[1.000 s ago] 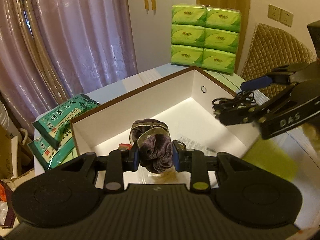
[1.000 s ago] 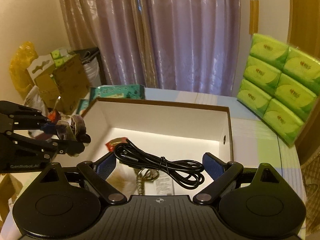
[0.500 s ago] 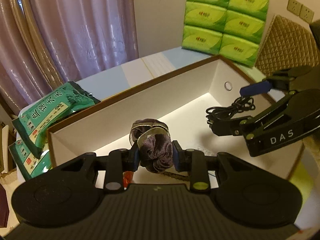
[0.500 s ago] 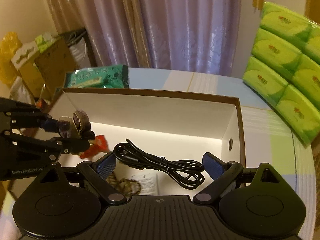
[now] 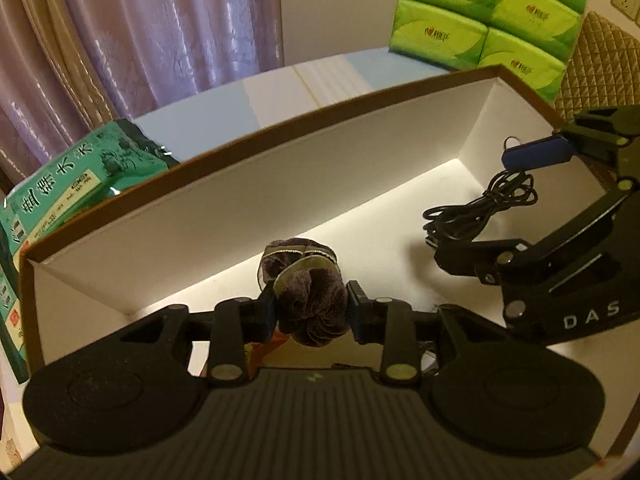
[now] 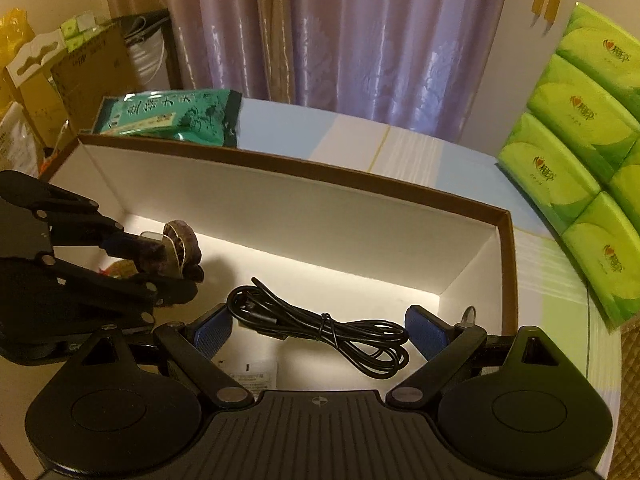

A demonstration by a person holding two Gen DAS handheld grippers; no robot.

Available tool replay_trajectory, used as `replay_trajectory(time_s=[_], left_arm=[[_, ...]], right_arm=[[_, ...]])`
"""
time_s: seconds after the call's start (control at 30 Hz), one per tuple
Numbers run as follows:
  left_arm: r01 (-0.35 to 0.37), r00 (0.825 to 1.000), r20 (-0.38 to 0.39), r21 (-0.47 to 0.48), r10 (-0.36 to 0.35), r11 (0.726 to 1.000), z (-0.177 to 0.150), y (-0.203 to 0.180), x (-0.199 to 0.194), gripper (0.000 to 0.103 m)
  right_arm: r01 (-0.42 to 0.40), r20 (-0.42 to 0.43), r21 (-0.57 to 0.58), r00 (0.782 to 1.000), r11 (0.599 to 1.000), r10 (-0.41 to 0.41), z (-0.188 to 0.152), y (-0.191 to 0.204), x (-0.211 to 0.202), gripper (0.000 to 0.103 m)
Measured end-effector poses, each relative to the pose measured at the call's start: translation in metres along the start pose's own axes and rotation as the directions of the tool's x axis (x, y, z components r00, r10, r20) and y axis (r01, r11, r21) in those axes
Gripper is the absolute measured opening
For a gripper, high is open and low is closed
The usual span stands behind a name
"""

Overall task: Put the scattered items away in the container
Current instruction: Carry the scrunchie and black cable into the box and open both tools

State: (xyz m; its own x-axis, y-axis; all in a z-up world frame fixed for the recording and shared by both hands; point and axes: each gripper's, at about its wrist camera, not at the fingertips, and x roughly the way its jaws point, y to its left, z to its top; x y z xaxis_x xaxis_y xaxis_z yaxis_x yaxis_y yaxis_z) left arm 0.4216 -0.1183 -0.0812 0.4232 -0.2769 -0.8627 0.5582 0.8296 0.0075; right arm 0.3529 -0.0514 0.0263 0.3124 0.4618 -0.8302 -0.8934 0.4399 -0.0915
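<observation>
Jaws of the left gripper (image 5: 311,306) are opening around the purple scrunchie (image 5: 306,286), now low inside the white box (image 5: 256,184) rather than above its rim; release looks imminent; the right gripper (image 6: 320,330), spread wide, has carried the coiled black cable (image 6: 320,326) down too.

we see a round table (image 6: 360,140) with a glossy top in pale blue, white and green blocks. the open box (image 6: 280,168), brown rim and white inside, sits on it and takes most of the middle. green packets with printed characters (image 6: 168,114) lie at its left end, just beside it. a stack of green tissue packs (image 6: 580,152) stands at the far right edge.
</observation>
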Motion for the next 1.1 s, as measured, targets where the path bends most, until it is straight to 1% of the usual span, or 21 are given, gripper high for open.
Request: replay_trajectory(time_s=[0.07,0.23,0.3,0.37,0.53,0.63,0.67,0.83,0.9,1.03,1.07,1.1], left_arm=[[-0.010,1.000,0.003,0.007,0.010,1.000,0.000,0.001,0.001,0.033],[-0.017,1.000,0.009,0.024,0.017,1.000,-0.001,0.001,0.000,0.043],[-0.031,0.999,0.017,0.037,0.030,0.999,-0.001,0.001,-0.002,0.050],[-0.043,0.999,0.024,0.047,0.042,0.998,-0.002,0.001,-0.004,0.052],[-0.063,0.998,0.026,0.042,0.062,0.997,-0.001,0.005,-0.007,0.054],[-0.070,0.997,0.024,0.038,0.069,0.997,0.000,0.007,-0.009,0.056],[-0.074,0.997,0.022,0.037,0.073,0.997,-0.001,0.008,-0.009,0.058],[-0.077,0.997,0.010,0.013,0.077,0.997,-0.005,0.009,-0.014,0.062],[-0.077,0.997,0.003,0.004,0.077,0.997,-0.006,0.010,-0.016,0.067],[-0.075,0.997,-0.002,0.002,0.075,0.997,-0.010,0.006,-0.021,0.069],[-0.074,0.997,-0.002,0.000,0.074,0.997,-0.011,0.005,-0.023,0.071],[-0.075,0.997,-0.002,-0.002,0.075,0.997,-0.011,0.004,-0.025,0.075]], right_arm=[[0.014,0.001,-0.024,1.000,1.000,-0.014,0.000,0.002,0.003,0.090],[0.039,0.012,-0.065,0.999,0.997,-0.038,-0.001,0.004,0.009,0.090],[0.048,0.018,-0.080,0.999,0.996,-0.047,-0.001,0.005,0.011,0.090],[0.057,0.027,-0.093,0.998,0.994,-0.055,0.000,0.005,0.013,0.090],[0.066,0.047,-0.117,0.997,0.991,-0.061,0.002,0.007,0.018,0.090],[0.061,0.053,-0.117,0.997,0.991,-0.056,0.003,0.007,0.018,0.090],[0.061,0.052,-0.116,0.997,0.991,-0.055,0.002,0.006,0.018,0.090],[0.035,0.036,-0.124,0.999,0.992,-0.031,-0.001,0.005,0.010,0.090],[0.028,0.029,-0.130,0.999,0.991,-0.024,-0.005,0.005,0.005,0.090],[-0.001,0.011,-0.129,1.000,0.992,0.002,-0.013,0.006,-0.004,0.090],[-0.003,0.013,-0.131,1.000,0.991,0.004,-0.016,0.006,-0.007,0.090],[-0.002,0.018,-0.131,1.000,0.991,0.005,-0.018,0.006,-0.011,0.090]])
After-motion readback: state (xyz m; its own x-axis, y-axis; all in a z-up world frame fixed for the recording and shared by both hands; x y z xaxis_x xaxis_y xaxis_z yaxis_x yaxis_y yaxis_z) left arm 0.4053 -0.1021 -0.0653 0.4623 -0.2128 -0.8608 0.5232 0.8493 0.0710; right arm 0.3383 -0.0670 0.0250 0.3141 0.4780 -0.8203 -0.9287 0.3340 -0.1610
